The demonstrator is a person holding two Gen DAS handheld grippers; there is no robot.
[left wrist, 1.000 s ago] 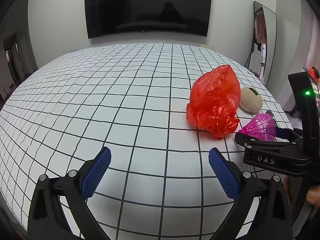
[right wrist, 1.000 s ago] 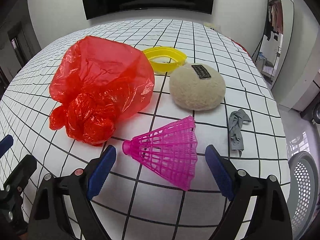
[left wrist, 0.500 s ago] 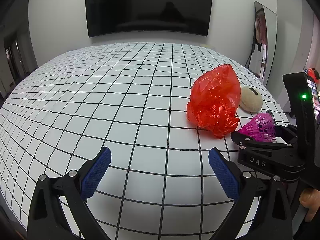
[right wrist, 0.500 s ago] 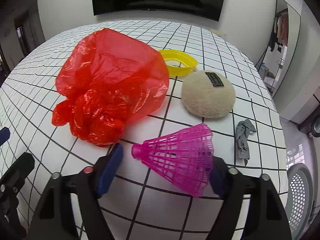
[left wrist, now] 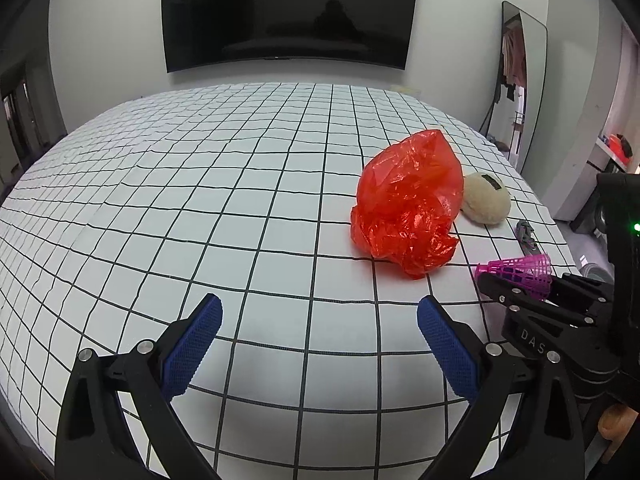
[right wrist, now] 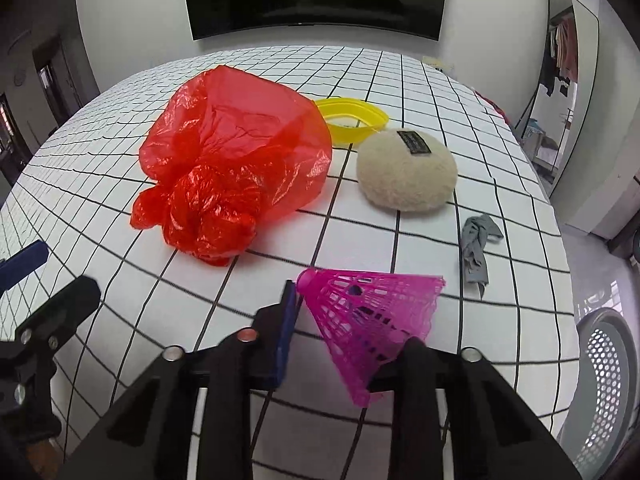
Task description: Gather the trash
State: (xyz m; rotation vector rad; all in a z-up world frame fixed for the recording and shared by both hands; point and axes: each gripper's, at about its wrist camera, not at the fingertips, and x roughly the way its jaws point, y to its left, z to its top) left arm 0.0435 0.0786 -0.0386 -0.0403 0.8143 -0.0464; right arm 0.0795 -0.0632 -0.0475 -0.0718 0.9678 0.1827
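Note:
A pink plastic shuttlecock [right wrist: 372, 312] is clamped between my right gripper's [right wrist: 344, 344] blue pads and is lifted a little off the checked white cloth [right wrist: 420, 248]; it also shows in the left wrist view [left wrist: 520, 272]. A crumpled red plastic bag [right wrist: 236, 176] lies just beyond it, and in the left wrist view [left wrist: 408, 208] it sits right of centre. My left gripper [left wrist: 320, 344] is open and empty, low over the cloth, left of the right gripper [left wrist: 556, 312].
A beige fluffy pad [right wrist: 408, 172], a yellow plastic ring [right wrist: 352, 120] and a grey scrap of cloth [right wrist: 476, 248] lie behind and right of the bag. The surface's right edge drops to the floor by a perforated white bin [right wrist: 608, 376]. A dark TV [left wrist: 288, 12] hangs on the far wall.
My right gripper has closed from open onto the pink shuttlecock and lifted it slightly. The left gripper has stayed open and nearly still.

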